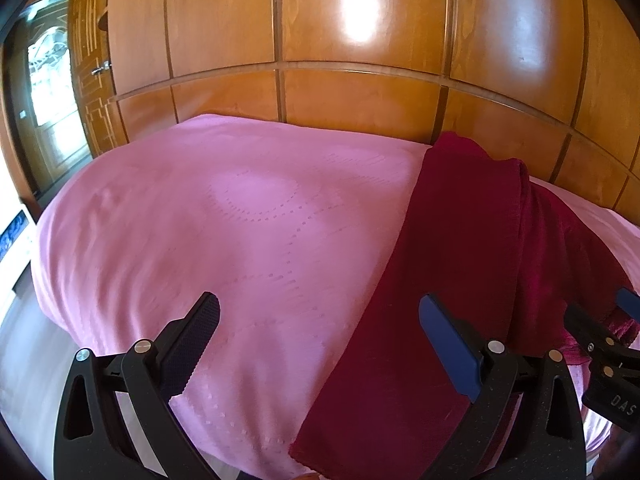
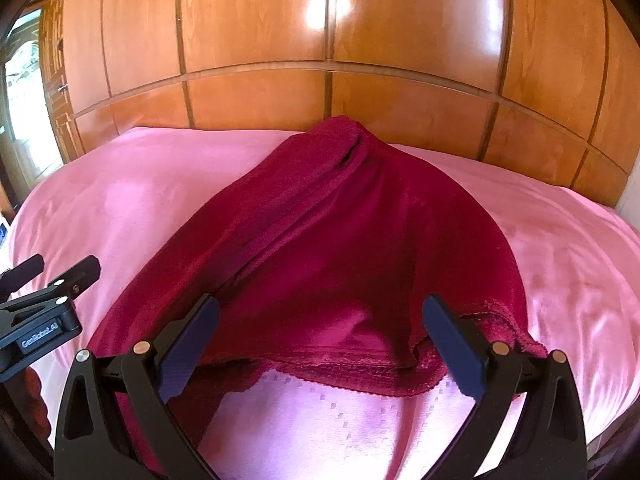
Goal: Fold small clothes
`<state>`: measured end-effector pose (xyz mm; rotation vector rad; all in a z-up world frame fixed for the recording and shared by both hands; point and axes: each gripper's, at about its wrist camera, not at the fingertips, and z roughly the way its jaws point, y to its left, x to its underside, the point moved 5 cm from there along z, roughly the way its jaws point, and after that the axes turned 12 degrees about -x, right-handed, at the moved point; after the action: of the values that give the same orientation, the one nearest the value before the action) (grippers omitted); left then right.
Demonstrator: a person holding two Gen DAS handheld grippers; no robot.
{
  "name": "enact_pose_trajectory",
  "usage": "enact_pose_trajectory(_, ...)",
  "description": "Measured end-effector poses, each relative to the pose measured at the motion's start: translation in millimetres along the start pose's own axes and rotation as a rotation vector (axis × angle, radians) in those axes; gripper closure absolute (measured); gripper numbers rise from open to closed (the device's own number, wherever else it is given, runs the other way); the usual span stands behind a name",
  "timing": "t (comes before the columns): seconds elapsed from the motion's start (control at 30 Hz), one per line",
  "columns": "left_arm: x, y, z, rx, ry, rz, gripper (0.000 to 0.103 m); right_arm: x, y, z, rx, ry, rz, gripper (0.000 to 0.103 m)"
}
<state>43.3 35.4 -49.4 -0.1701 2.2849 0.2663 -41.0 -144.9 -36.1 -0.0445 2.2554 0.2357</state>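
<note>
Tools first: we see our left tool (image 1: 320, 344) with its two fingers spread wide apart and nothing between them, tilted down over the bed. Its right finger (image 1: 450, 346) hangs above the near left strip of the maroon garment (image 1: 452, 240), while its left finger (image 1: 196, 344) hangs over bare pink bedspread (image 1: 200, 220). We cannot tell whether either finger touches the cloth.

Our right tool (image 2: 320, 344) is likewise spread wide and empty, tilted down over the garment's near edge. Its fingers straddle the lace-trimmed hem (image 2: 340, 372), which lies just beyond them; from this view we cannot tell whether they touch it.

In the right wrist view the left tool shows at the left edge, beside the garment's left side; in the left wrist view the right tool shows at the right edge.

The garment lies spread on the bedspread, narrowing toward the far side, where its bunched end nears the glossy wooden panelling (image 2: 320, 20) behind the bed.
</note>
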Motion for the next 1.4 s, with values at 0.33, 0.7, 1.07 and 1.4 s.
enact_pose_trajectory(0.33, 4, 13, 13, 0.015, 0.038, -0.016, 0.004, 2, 15, 2, -0.142, 0.056, -0.016, 0.007)
enact_pose_trajectory(0.7, 16, 105, 41, -0.018, 0.107, -0.2, 0.004, 8, 44, 18, -0.541, 0.201, 0.086, 0.063)
enact_pose_trajectory(1.07, 31, 132, 46, -0.035, 0.148, -0.249, 0.004, 38, 100, 36, -0.788, 0.484, 0.078, 0.077)
enact_pose_trajectory(1.4, 31, 127, 55, -0.013, 0.176, -0.267, 0.004, 57, 158, 55, -0.534, 0.364, -0.47, 0.054)
